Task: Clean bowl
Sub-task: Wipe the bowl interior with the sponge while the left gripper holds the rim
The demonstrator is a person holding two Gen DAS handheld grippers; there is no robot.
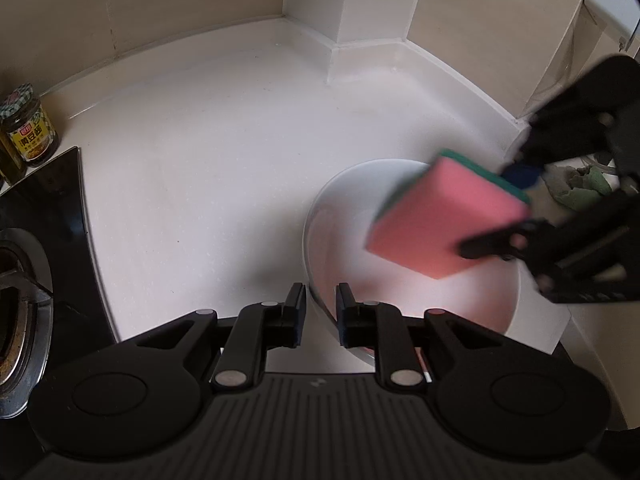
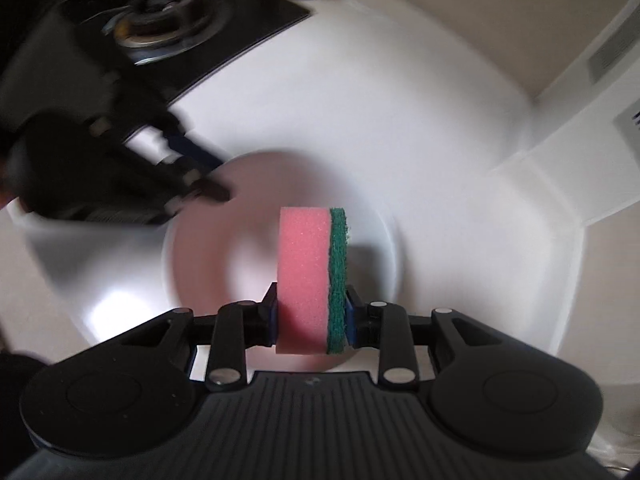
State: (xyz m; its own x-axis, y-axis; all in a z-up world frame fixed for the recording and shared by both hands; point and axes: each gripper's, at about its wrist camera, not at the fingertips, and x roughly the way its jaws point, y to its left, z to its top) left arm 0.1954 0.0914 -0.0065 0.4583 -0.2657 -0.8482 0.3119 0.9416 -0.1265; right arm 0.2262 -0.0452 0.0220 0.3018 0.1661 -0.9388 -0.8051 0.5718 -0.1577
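Both wrist cameras look steeply down, close over the shared bowl (image 1: 320, 216); right view seems blurred.

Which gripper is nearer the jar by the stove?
Left. The left gripper straddles the bowl rim on the jar's side; the right gripper holds the sponge on the bowl's far side.

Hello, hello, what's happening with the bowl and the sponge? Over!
Left gripper open, straddling the white bowl's rim. Right gripper shut on pink-and-green sponge, over bowl. Nothing in the way.
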